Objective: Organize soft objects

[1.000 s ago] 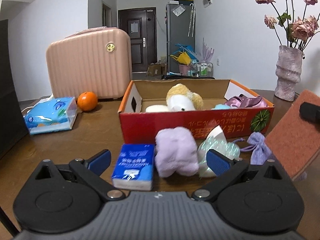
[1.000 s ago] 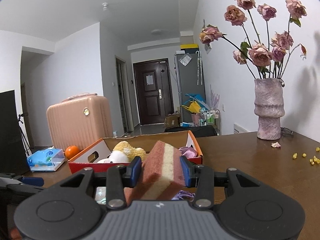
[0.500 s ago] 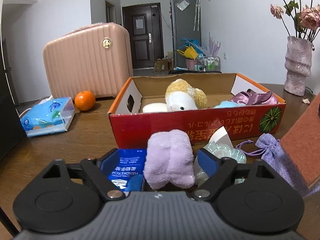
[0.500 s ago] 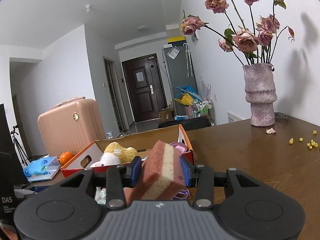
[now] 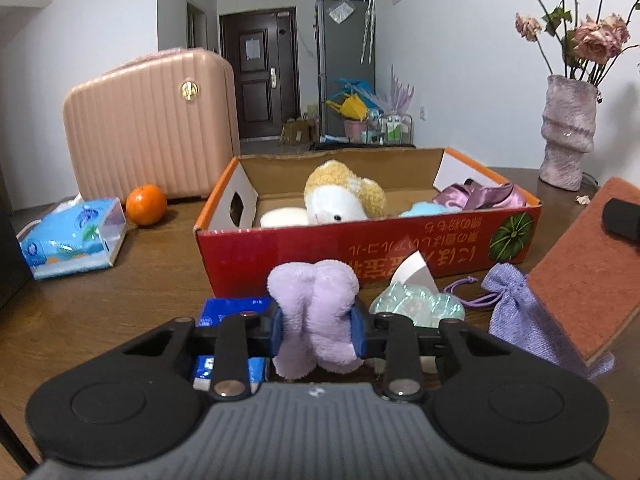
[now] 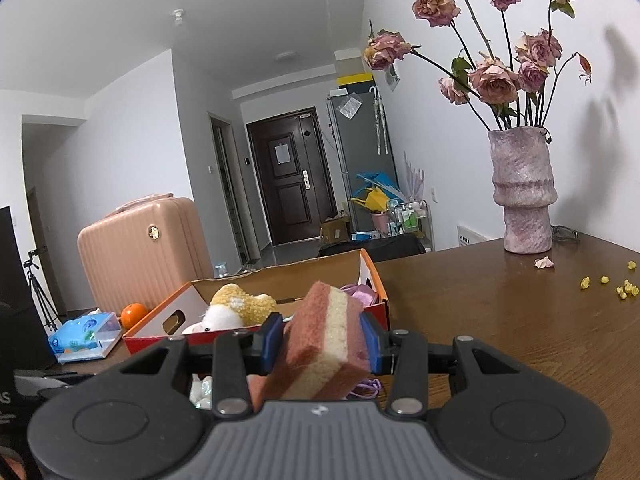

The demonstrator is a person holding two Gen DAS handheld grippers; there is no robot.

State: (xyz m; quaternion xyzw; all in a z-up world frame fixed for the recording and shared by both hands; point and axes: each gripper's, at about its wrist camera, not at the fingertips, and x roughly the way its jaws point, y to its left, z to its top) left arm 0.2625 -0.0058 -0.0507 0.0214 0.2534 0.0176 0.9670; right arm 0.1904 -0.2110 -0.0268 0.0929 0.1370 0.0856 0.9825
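Left claw (image 5: 318,330) pinching fluffy purple plush towel roll (image 5: 314,312), jaws just squeezing in on it. Roll sitting at 6 o'clock from red cardboard box (image 5: 360,246). Looking light, squishy, fuzzy; middle being best spot for holding. Right claw (image 6: 325,340) pinching pink-and-yellow layered sponge block (image 6: 324,340), spongy, rough-looking, box at 11 o'clock.

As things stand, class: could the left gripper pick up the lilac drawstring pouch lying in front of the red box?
Probably not yet. The left gripper is shut on the purple plush, so its jaws are occupied. The lilac pouch lies unobstructed on the table, off to the side; the plush would have to go first.
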